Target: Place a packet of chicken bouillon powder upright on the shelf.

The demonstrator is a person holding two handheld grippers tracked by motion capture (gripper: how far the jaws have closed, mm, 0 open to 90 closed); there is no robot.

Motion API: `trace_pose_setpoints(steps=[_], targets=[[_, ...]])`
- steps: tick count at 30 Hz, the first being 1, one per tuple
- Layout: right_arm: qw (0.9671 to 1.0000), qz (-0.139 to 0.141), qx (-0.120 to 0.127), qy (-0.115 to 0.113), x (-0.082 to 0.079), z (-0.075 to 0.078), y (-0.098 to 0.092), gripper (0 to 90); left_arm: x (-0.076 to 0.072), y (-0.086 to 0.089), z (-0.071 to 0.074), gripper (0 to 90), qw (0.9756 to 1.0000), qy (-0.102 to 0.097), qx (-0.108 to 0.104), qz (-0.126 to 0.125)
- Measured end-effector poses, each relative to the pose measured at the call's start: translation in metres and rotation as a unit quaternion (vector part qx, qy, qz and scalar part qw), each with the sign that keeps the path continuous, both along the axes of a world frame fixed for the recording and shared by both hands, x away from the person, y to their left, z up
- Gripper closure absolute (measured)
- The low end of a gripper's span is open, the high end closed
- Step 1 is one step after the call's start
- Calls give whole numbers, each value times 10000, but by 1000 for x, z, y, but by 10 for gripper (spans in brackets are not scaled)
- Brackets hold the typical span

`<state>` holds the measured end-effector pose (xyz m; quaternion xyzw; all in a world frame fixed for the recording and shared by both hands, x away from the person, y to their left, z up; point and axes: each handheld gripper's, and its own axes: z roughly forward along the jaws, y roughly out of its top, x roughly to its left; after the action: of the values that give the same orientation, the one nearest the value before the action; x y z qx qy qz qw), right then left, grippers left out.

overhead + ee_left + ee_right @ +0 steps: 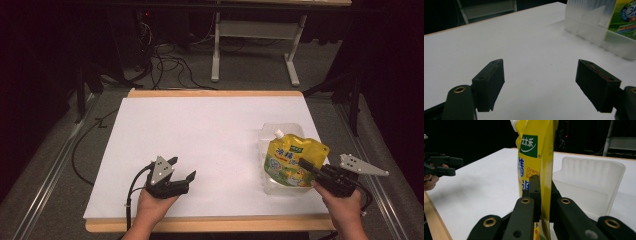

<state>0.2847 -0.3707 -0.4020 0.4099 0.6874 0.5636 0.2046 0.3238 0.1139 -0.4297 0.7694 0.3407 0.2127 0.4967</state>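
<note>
Overhead, the right gripper [311, 169] clamps a yellow spouted pouch [292, 161] over a clear plastic tray [267, 132] at the counter's [200, 130] right near side; the left gripper [181, 174] waits near left, released. From the left gripper view, its jaws stand wide apart above bare counter. From the right gripper view, the pouch hangs pinched upright. Placing seems underway; next likely calls for lowering into the tray, then letting go.

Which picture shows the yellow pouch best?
The high view: the whole yellow pouch with its white spout, over the clear tray. The right gripper view shows it edge-on, pinched in the right gripper. The left gripper view catches just a corner.
</note>
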Motion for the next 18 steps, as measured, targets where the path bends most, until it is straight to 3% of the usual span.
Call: trace_pose_setpoints(steps=[10, 18], targets=[[9999, -49, -103, 22, 0, -4, -2, 873, 0, -1, 0, 236, 10000, 11, 13, -29], [9999, -60, -96, 30, 0, 0, -1, 747, 0, -2, -1, 236, 10000, 24, 19, -39]])
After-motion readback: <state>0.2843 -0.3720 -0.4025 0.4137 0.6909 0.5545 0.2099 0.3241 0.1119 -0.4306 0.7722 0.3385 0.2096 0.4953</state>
